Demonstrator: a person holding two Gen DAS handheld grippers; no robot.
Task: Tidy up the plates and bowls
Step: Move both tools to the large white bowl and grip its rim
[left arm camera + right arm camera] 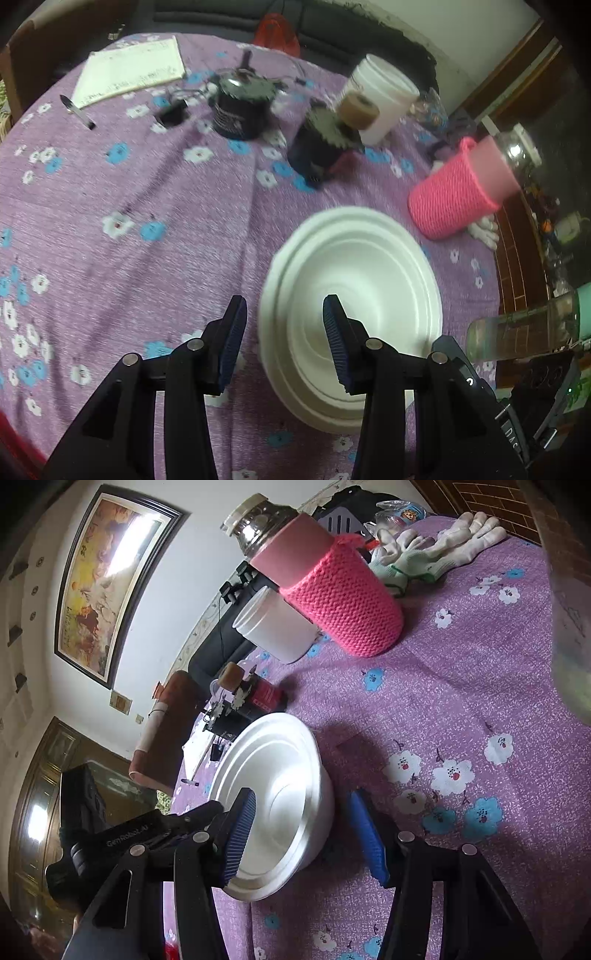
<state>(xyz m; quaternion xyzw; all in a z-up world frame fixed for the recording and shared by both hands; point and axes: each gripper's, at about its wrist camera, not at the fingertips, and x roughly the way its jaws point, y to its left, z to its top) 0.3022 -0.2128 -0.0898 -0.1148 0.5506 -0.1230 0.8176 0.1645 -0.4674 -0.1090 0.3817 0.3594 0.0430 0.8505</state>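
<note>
A stack of nested white foam bowls (354,280) sits upright on the purple flowered tablecloth (129,184). My left gripper (285,308) is open over the stack's left rim, one finger outside it and the other above the hollow. In the right wrist view the same bowls (280,775) lie between the fingers of my right gripper (302,798), which is open. Its left finger hangs over the inside and its right finger stands clear of the outer wall. Each gripper's black body shows at the edge of the other's view.
Behind the bowls stand a bottle in a pink knitted sleeve (458,192), a white tub (380,99) and two black jars (243,107). A notepad (129,70) and pen (77,110) lie far left. White gloves (436,550) and a clear bottle (517,332) are by the table's right edge.
</note>
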